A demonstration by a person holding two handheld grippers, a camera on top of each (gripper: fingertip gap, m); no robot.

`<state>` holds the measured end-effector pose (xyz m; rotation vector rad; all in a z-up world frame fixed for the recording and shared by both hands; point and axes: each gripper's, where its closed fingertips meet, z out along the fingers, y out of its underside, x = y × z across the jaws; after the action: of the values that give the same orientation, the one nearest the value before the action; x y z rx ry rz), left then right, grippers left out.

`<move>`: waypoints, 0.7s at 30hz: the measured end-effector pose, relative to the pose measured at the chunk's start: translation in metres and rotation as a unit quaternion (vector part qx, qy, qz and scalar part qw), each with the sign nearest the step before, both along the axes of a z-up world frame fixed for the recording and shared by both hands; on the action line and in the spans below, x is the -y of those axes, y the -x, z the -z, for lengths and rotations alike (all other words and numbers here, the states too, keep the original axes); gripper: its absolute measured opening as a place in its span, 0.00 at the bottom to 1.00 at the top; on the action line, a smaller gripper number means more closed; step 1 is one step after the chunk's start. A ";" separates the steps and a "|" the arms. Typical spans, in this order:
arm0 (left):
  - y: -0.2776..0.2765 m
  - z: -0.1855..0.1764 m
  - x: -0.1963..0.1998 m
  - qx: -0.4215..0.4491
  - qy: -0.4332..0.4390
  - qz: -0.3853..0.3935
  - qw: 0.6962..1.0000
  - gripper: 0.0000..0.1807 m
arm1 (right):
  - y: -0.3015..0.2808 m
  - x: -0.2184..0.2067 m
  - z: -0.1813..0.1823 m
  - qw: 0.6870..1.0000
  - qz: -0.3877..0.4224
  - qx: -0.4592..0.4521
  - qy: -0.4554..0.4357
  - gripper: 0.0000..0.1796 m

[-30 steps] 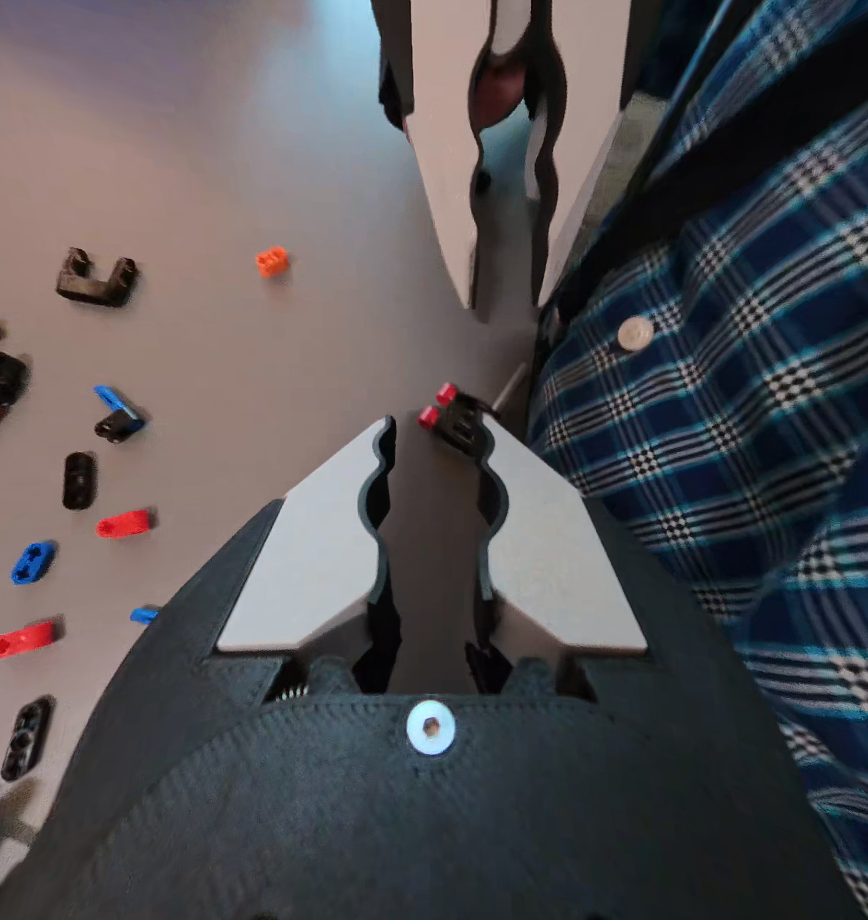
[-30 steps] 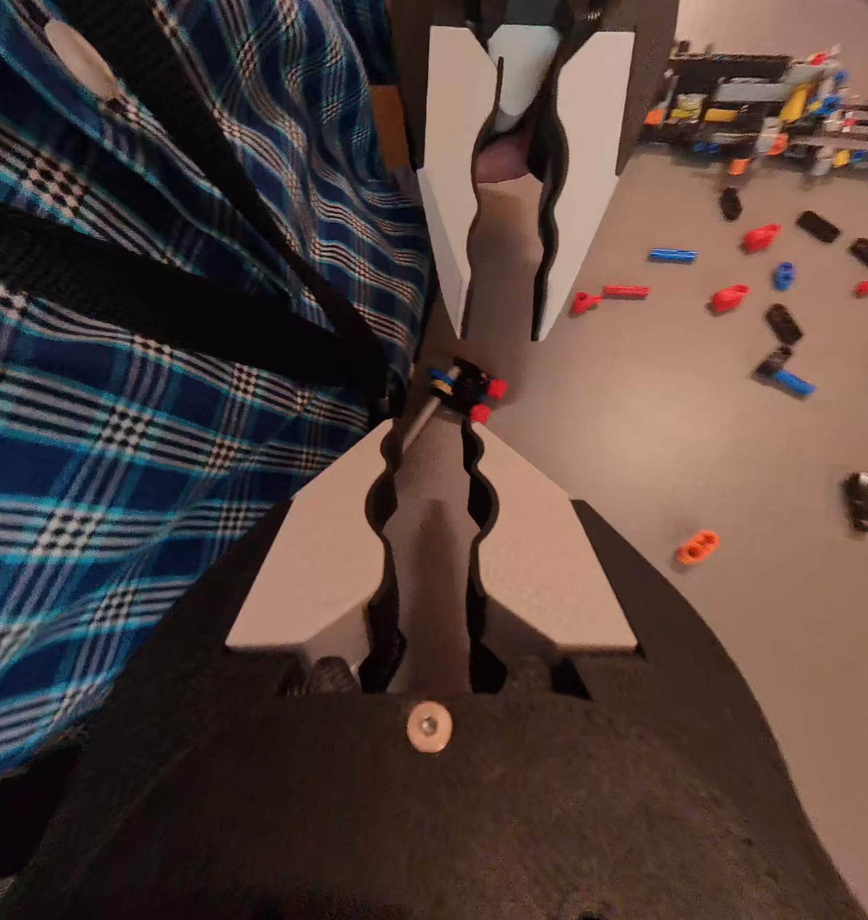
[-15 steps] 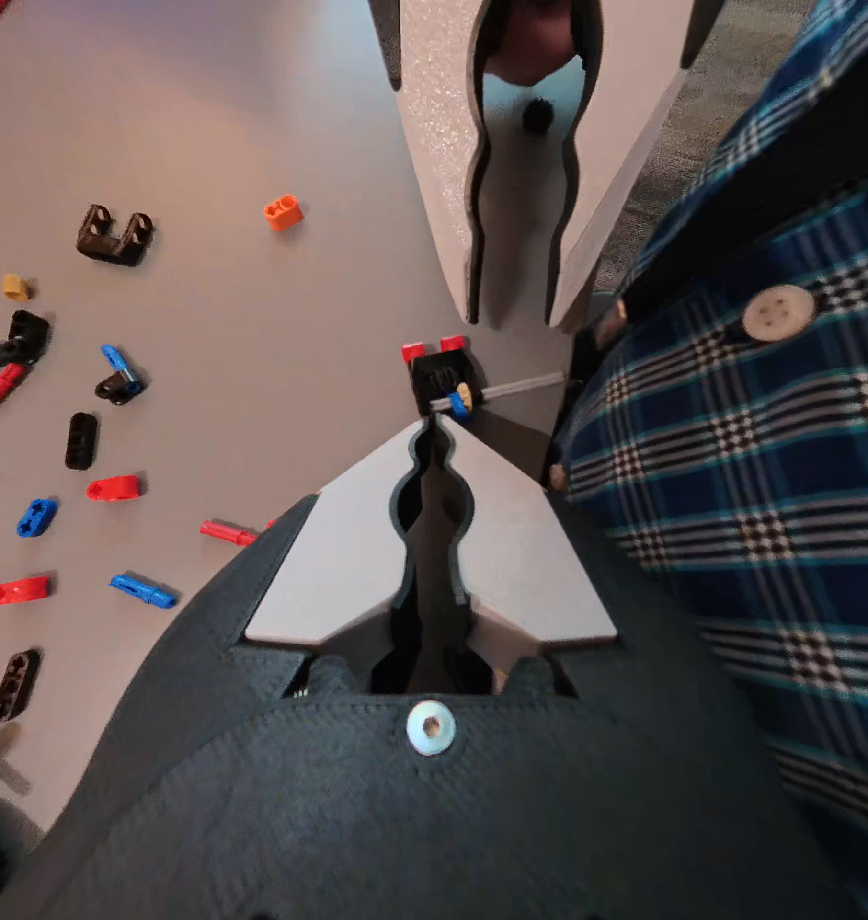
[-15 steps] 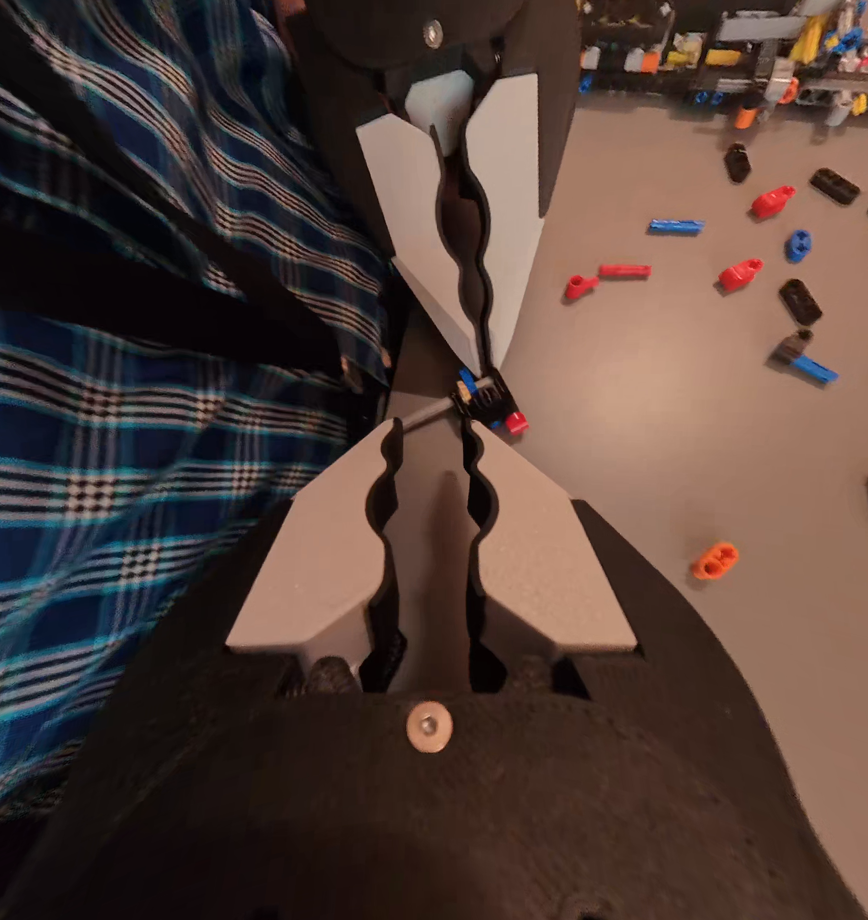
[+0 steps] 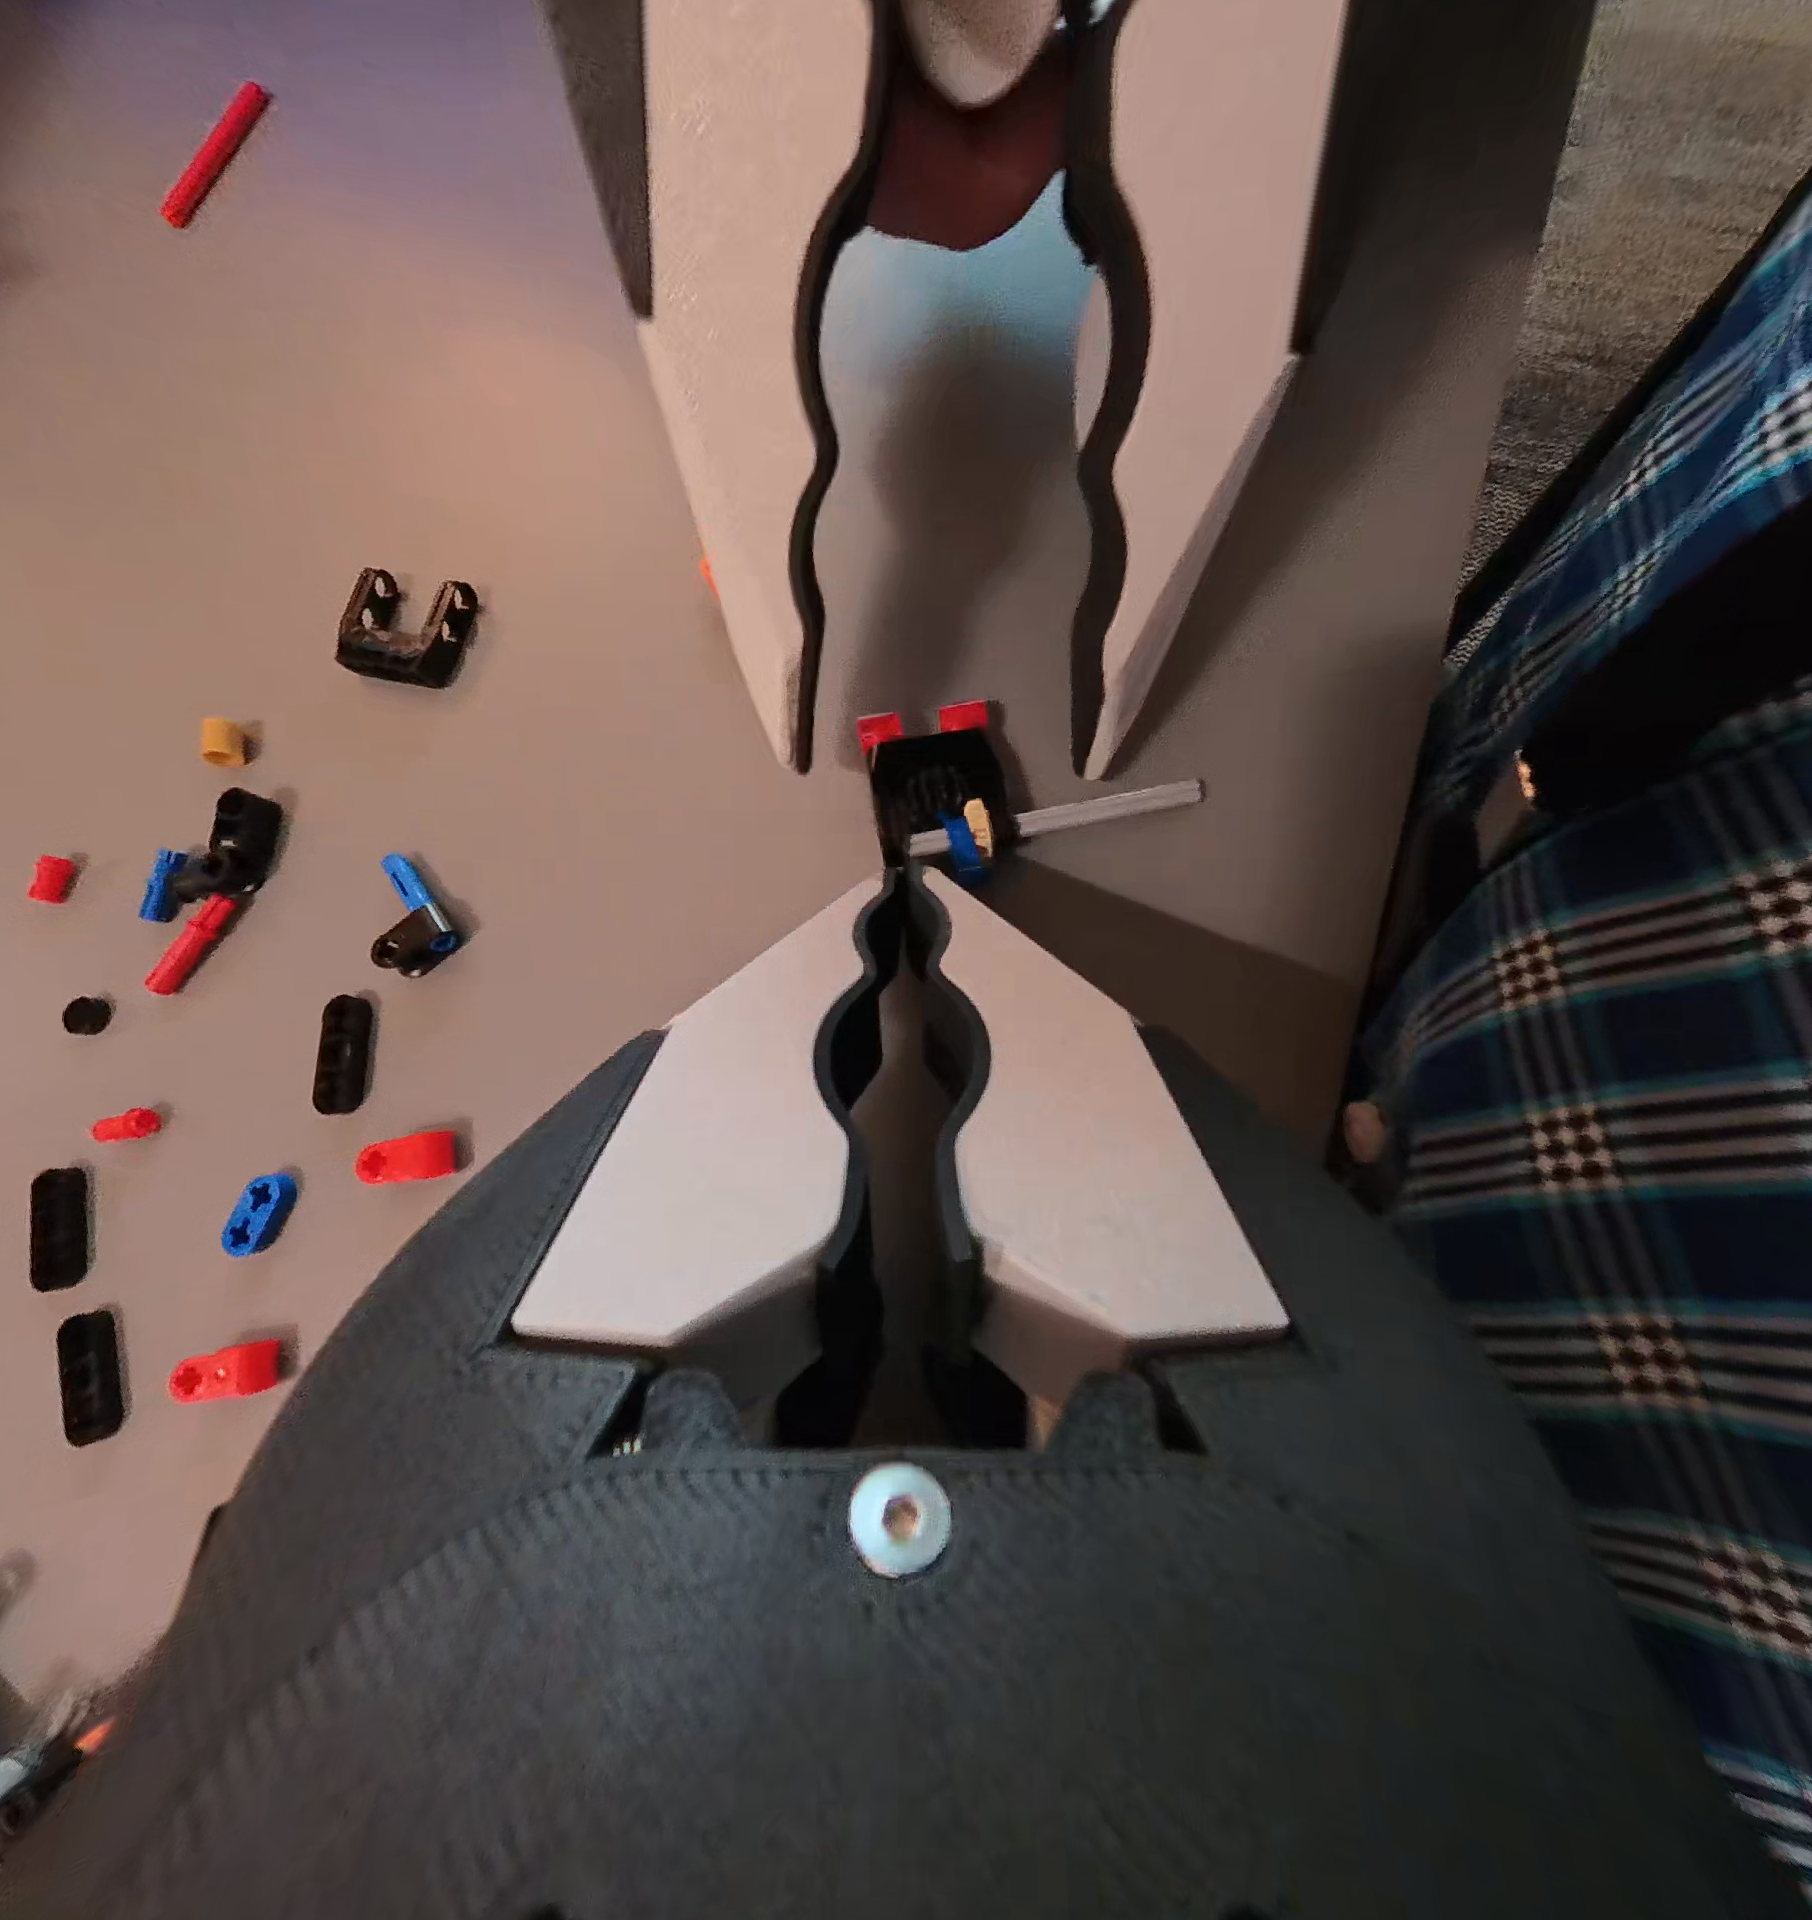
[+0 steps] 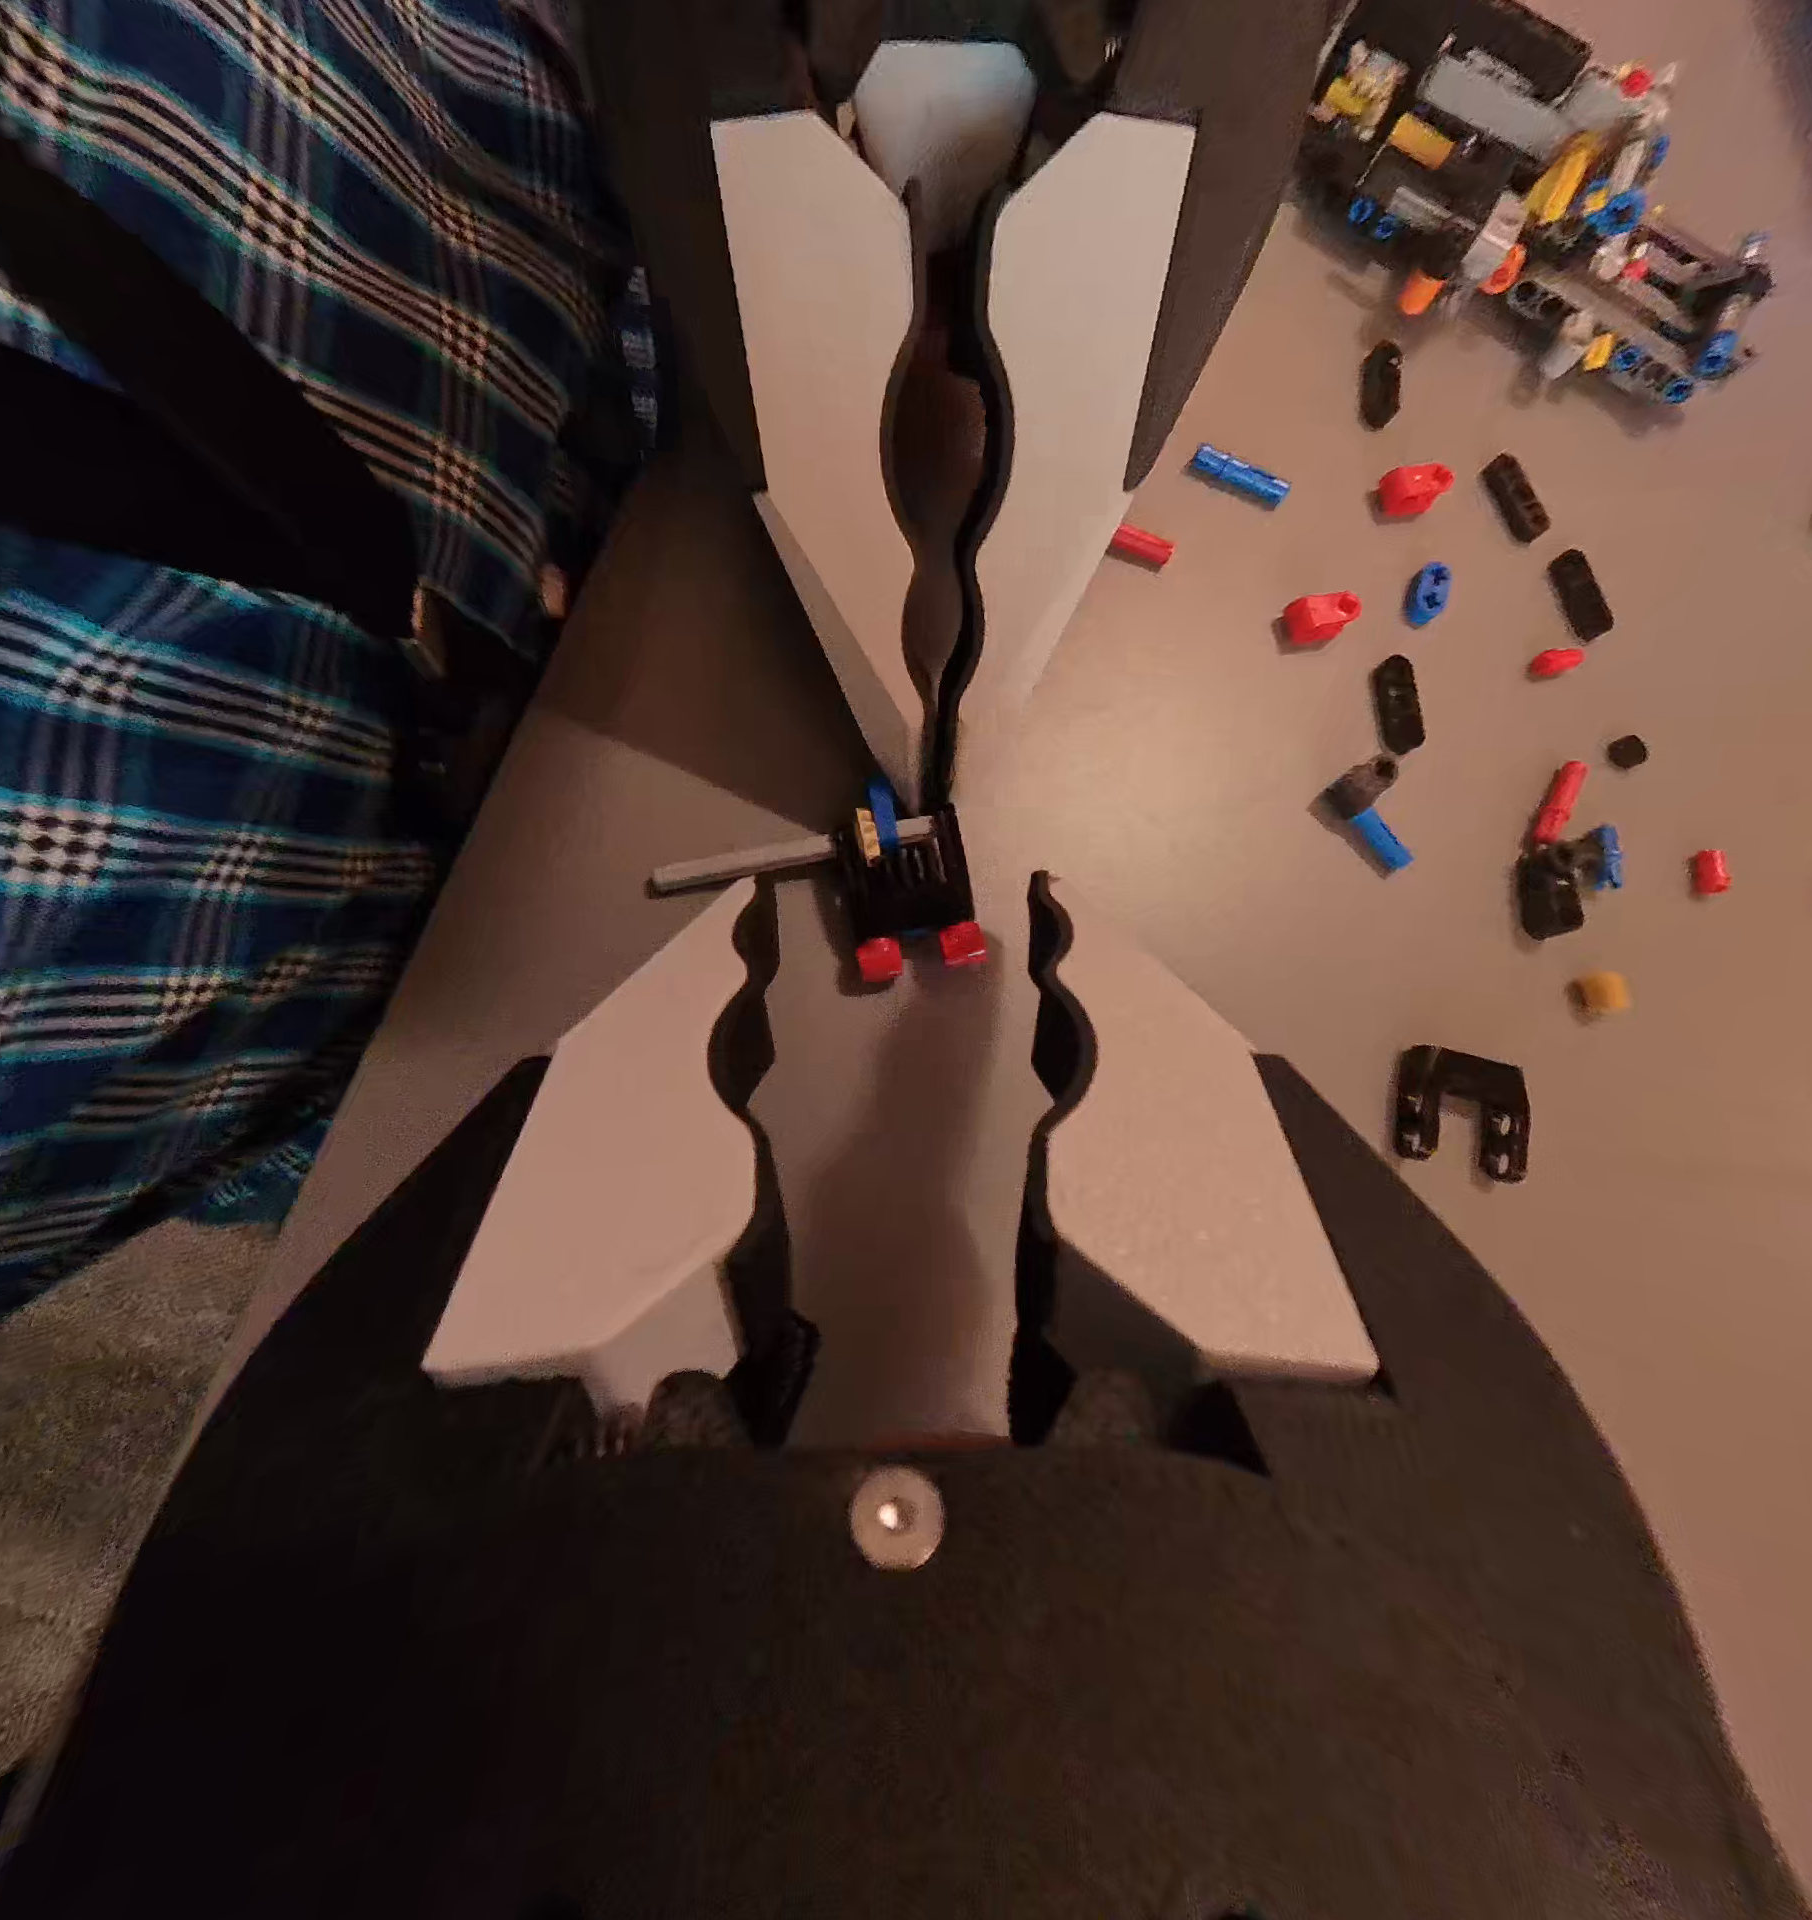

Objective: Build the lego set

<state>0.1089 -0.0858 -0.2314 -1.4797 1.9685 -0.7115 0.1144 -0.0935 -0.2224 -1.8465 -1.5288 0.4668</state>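
Note:
A small black lego assembly [image 5: 938,790] with two red studs, a blue and tan piece and a grey axle [image 5: 1110,805] is held just above the grey table. My left gripper [image 5: 904,883] is shut on its black end. In the right wrist view the assembly [image 6: 907,883] sits between the tips of my right gripper [image 6: 902,888], which is open and not touching it. The left gripper [image 6: 933,790] comes in from the top there, and the axle [image 6: 736,868] points left towards the person. The right gripper [image 5: 943,764] shows open at the top of the left wrist view.
Several loose red, blue and black pieces lie on the table [image 5: 362,364], among them a black U-shaped piece [image 5: 408,629] and a red connector [image 5: 408,1155]. A partly built model [image 6: 1536,208] stands at the far right. A person's plaid shirt [image 5: 1660,1039] is close at the table edge. From either gripper's tips it is about 10 centimetres to the red connector [image 5: 408,1155]. It turns up in the right wrist view [image 6: 1321,605] as well.
My left gripper has closed on the assembly. My right gripper has opened wider and now stands around the red-stud end, and both grippers have come closer together.

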 end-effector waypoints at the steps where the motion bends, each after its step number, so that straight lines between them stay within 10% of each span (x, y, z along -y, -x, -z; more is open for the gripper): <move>1: -0.001 0.000 -0.001 0.000 -0.004 0.003 1.000 0.00 | -0.001 -0.004 0.002 1.000 -0.003 0.005 0.004 0.25; 21: -0.001 0.000 0.009 0.000 0.021 0.008 1.000 0.07 | 0.004 -0.008 0.007 0.999 -0.007 -0.029 0.038 0.12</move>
<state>0.1099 -0.0943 -0.2310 -1.4898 1.9795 -0.7627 0.1109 -0.0857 -0.2296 -1.8643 -1.5055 0.5878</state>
